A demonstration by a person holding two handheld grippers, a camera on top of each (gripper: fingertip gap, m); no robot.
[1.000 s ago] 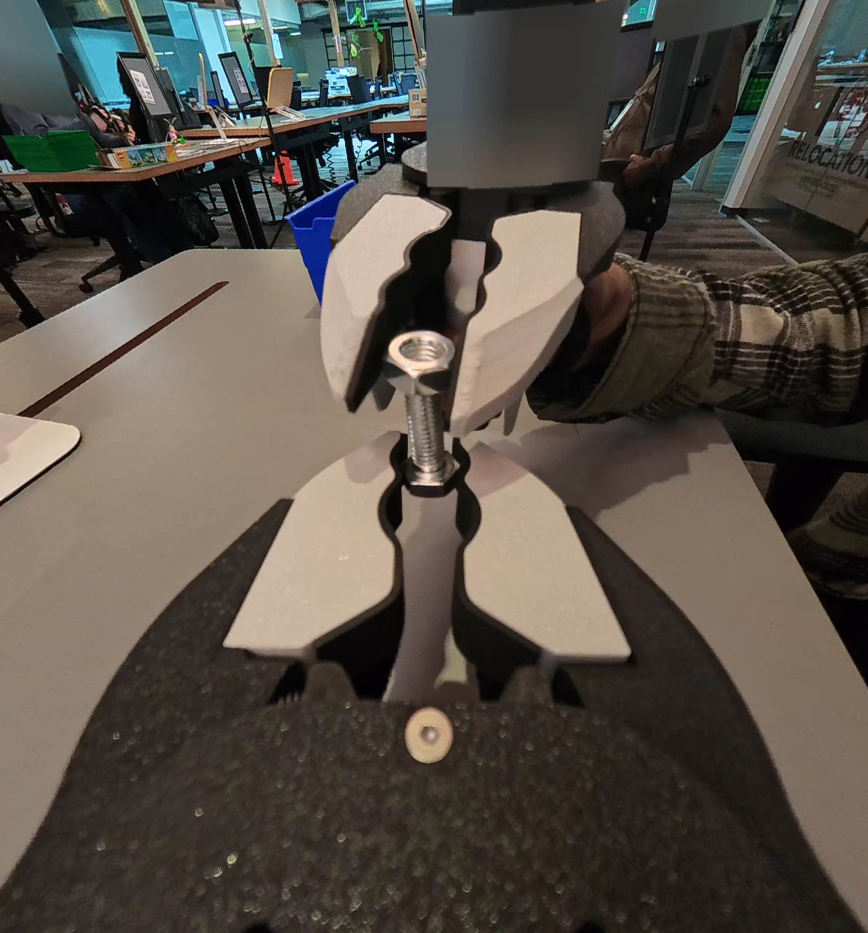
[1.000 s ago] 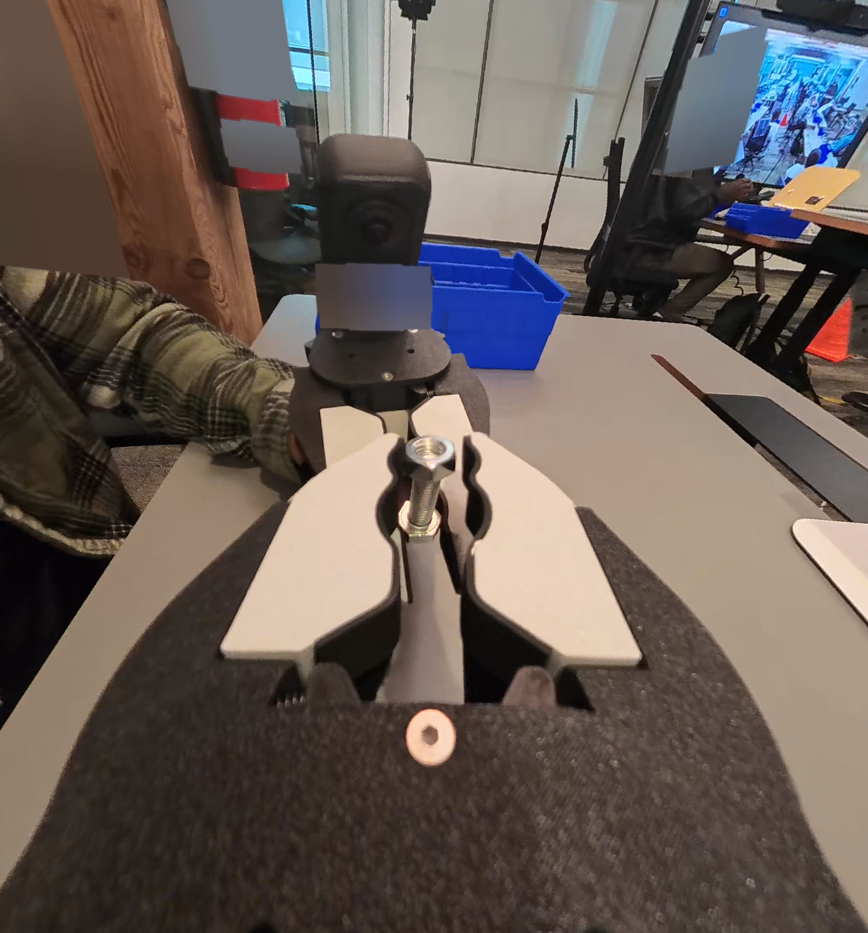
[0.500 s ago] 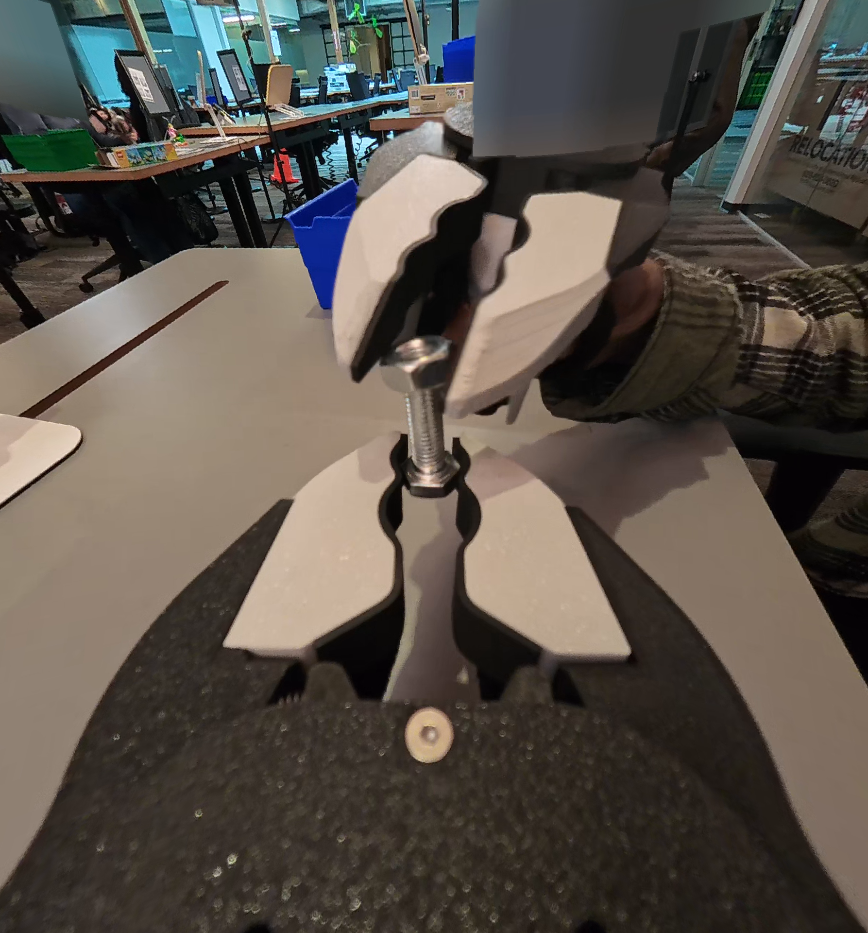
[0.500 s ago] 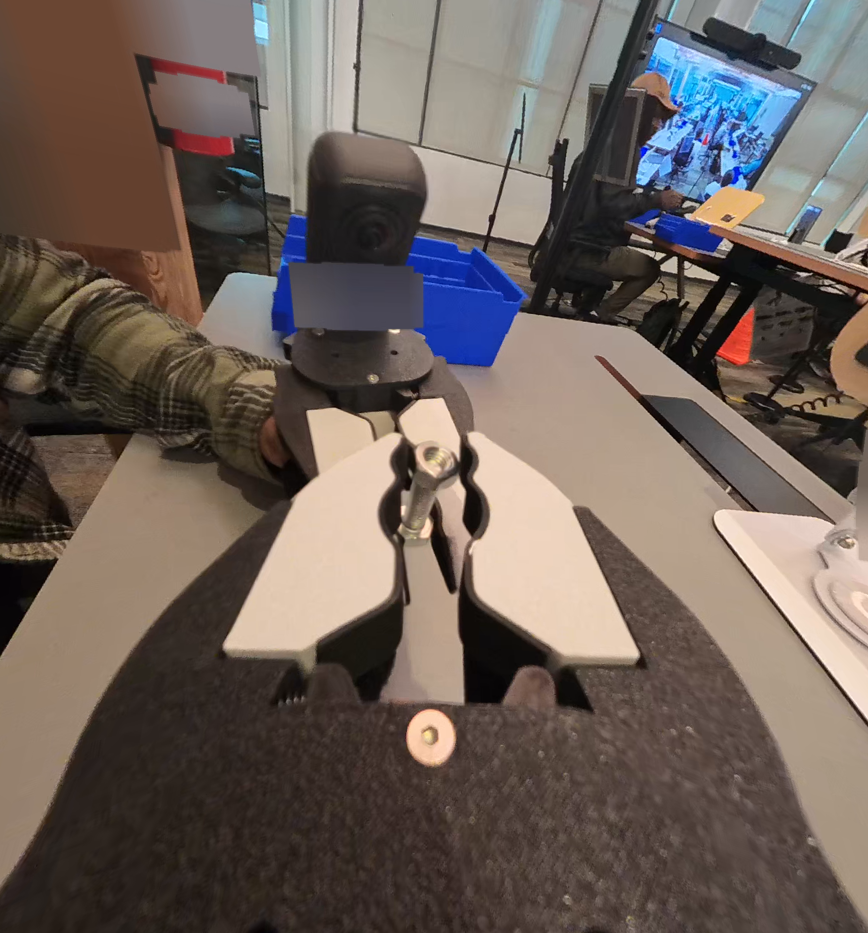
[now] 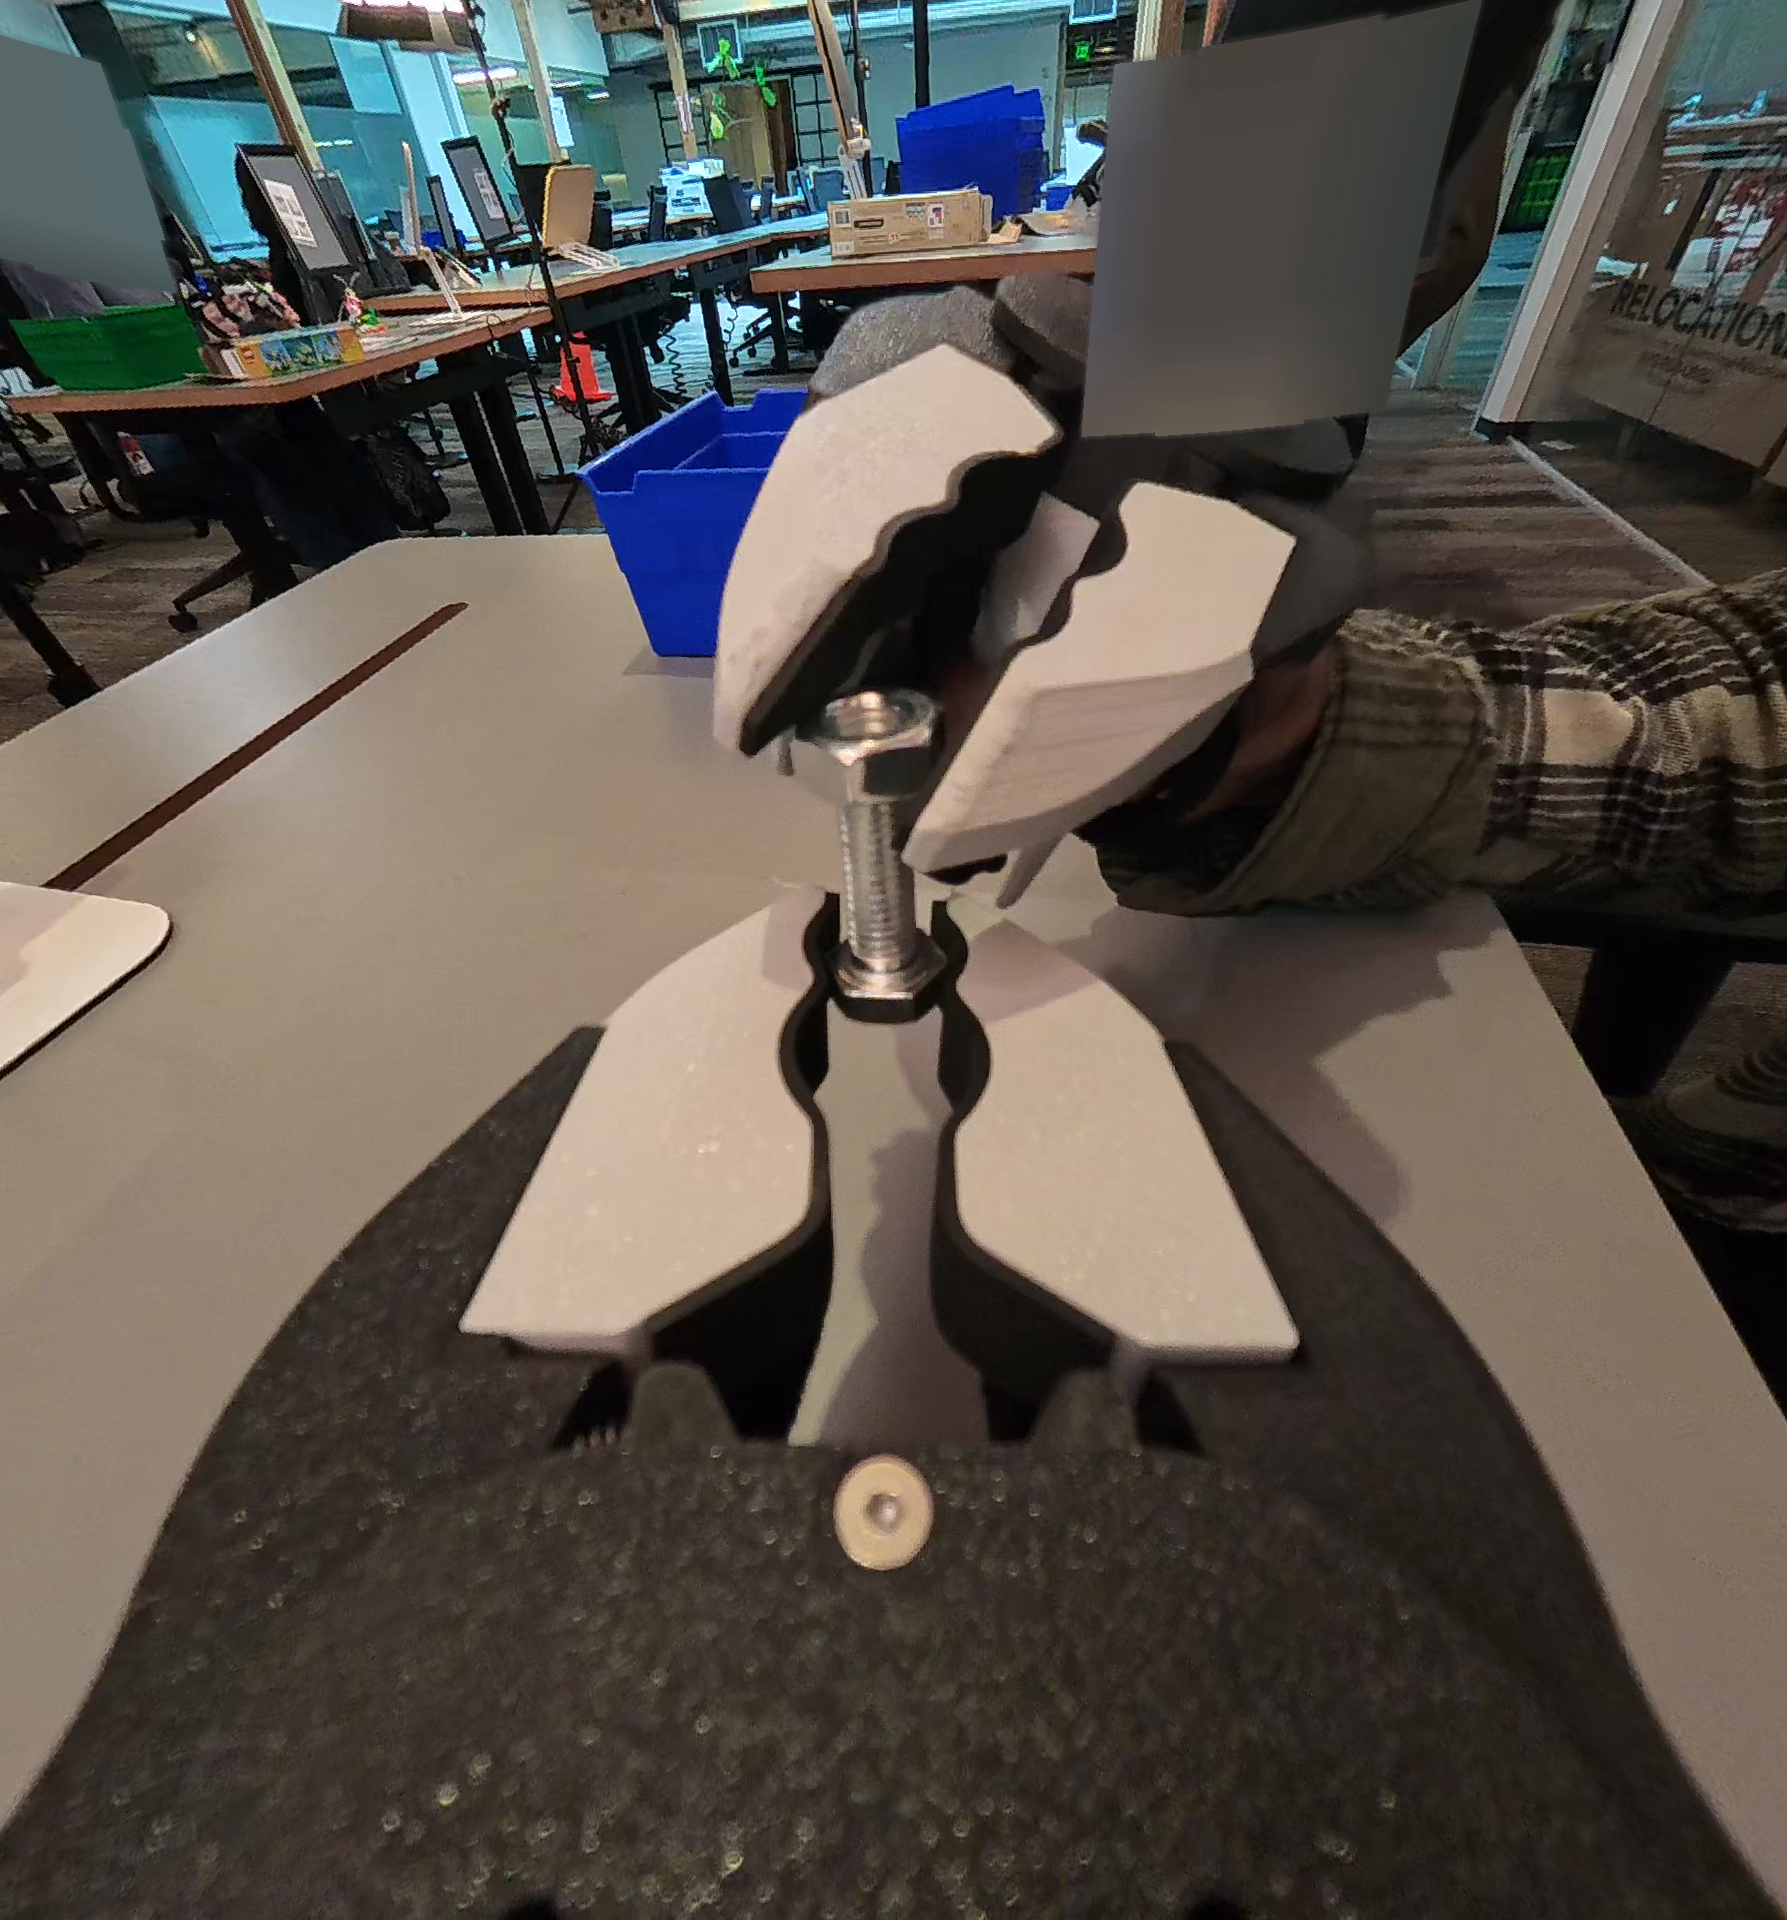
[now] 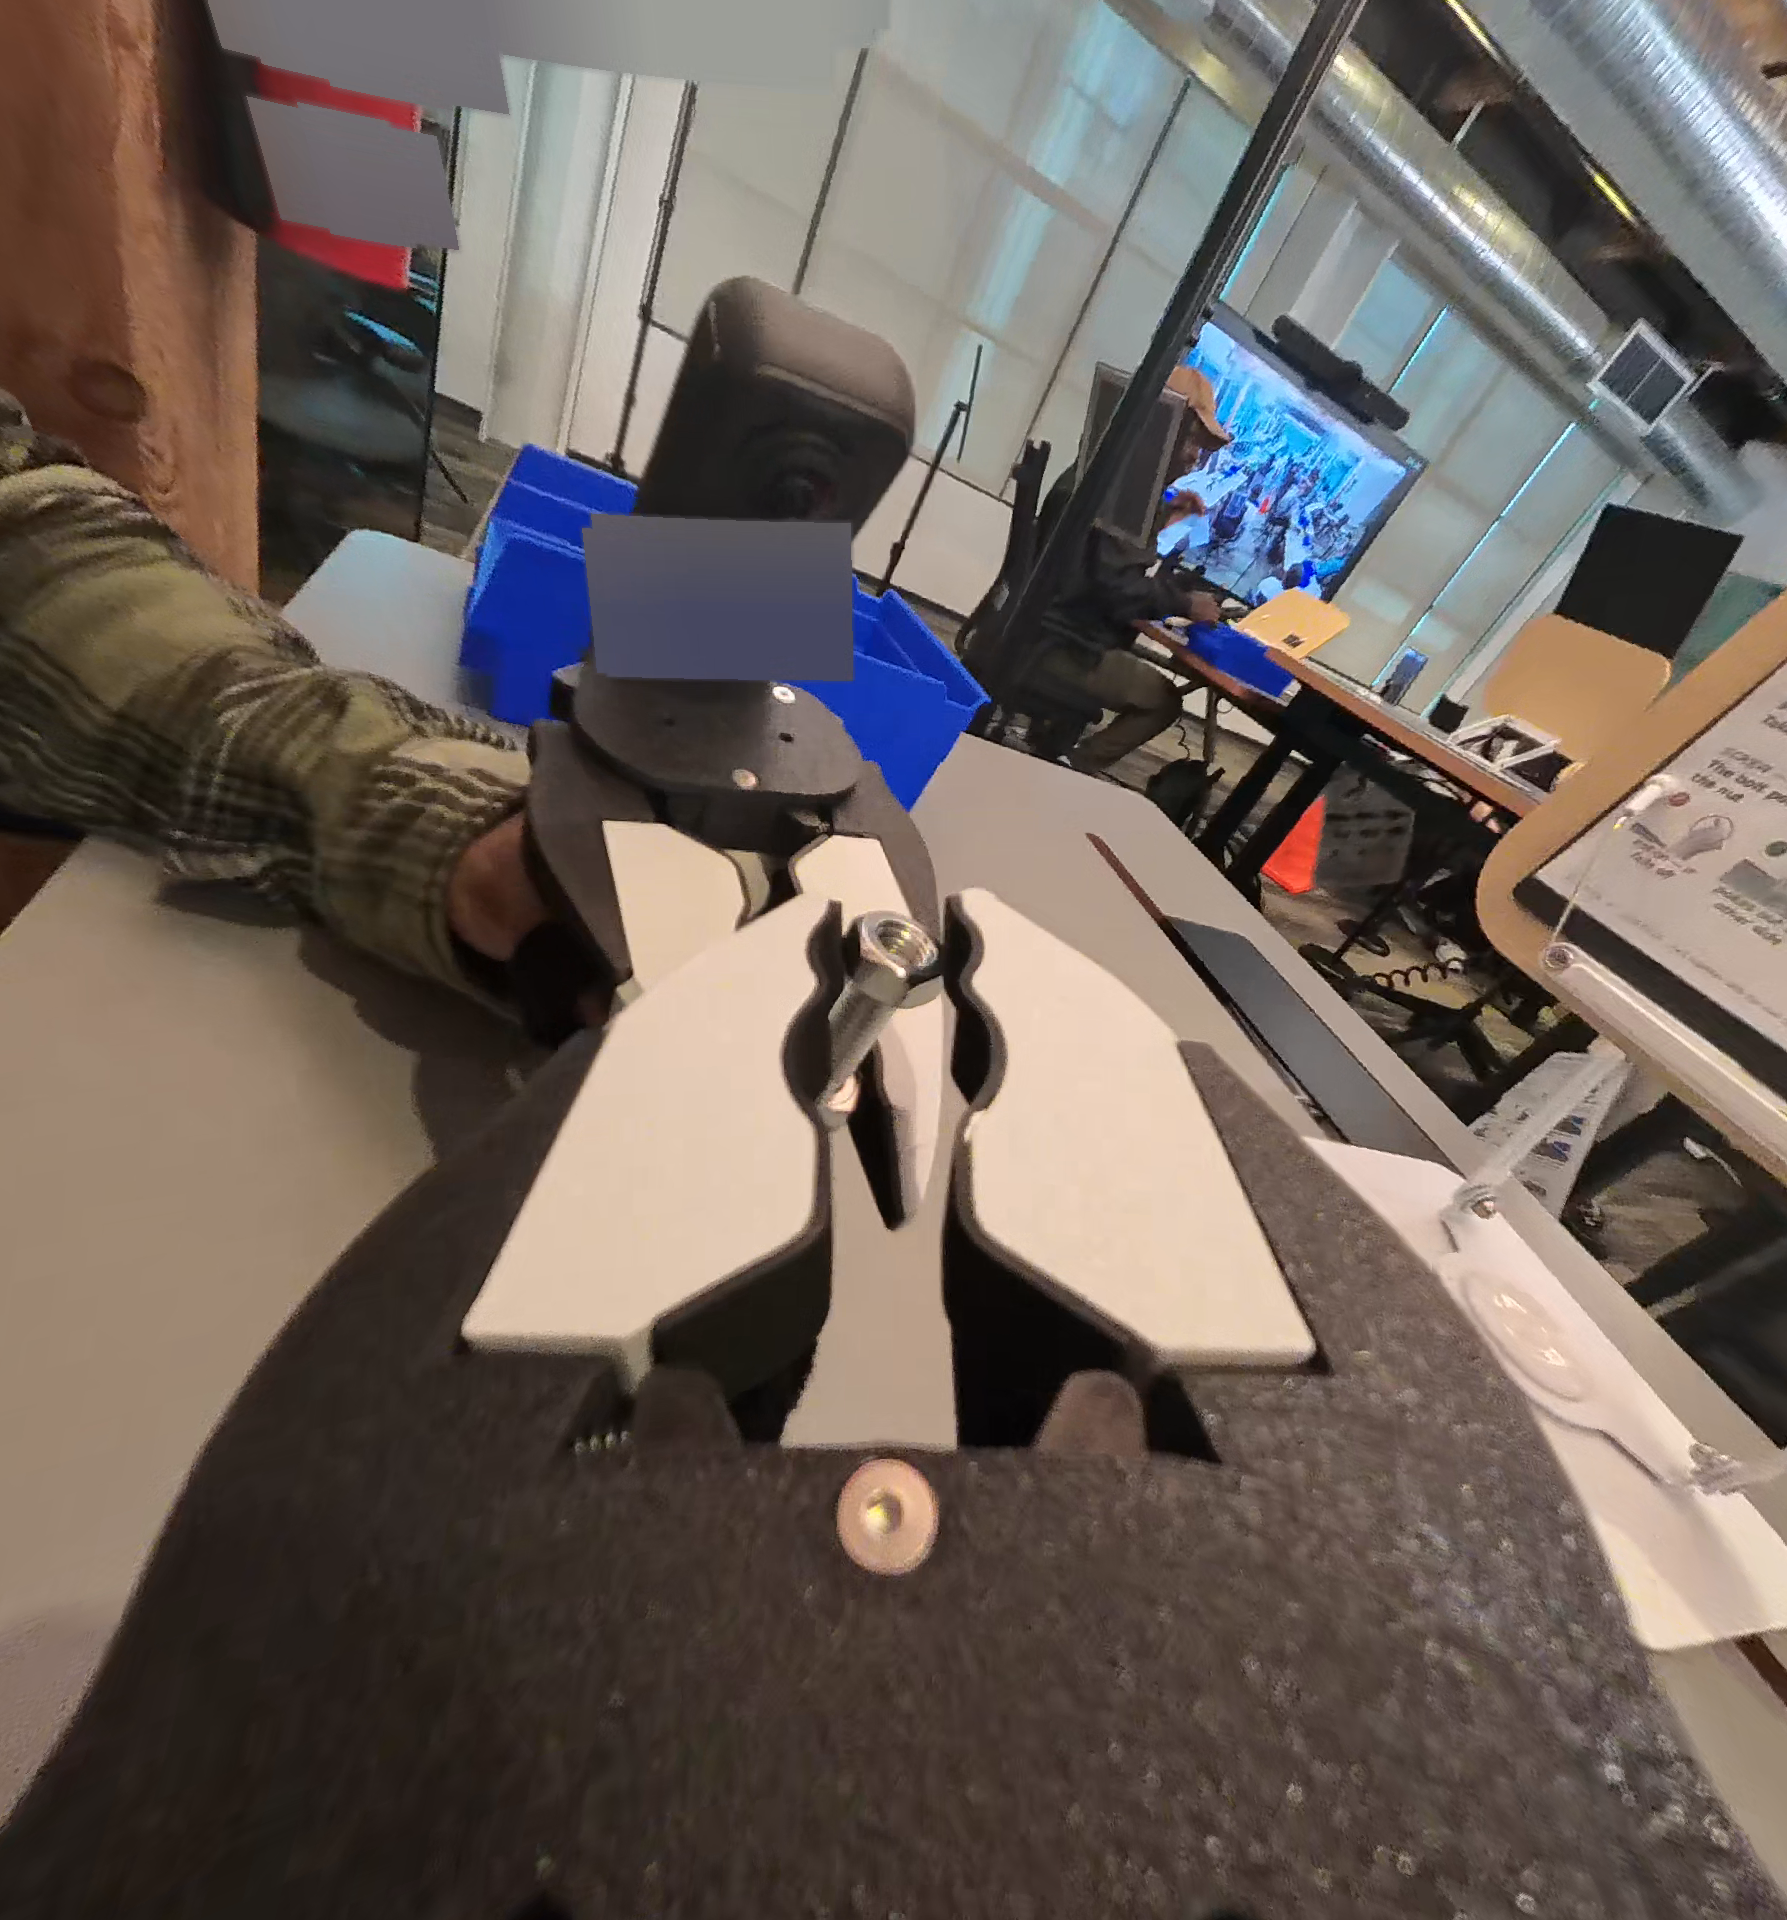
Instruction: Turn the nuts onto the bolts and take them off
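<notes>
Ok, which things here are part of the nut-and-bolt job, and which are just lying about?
In the job:
bolt, head gripped by the left tongs
nut on its end, in the right tongs

Lying about:
blue bin
sign stand

Silver bolt (image 5: 873,831), pale grey fingers (image 5: 681,1143), blue bin (image 5: 681,520), green plaid sleeve (image 5: 1595,748), grey table (image 5: 297,935).
</notes>
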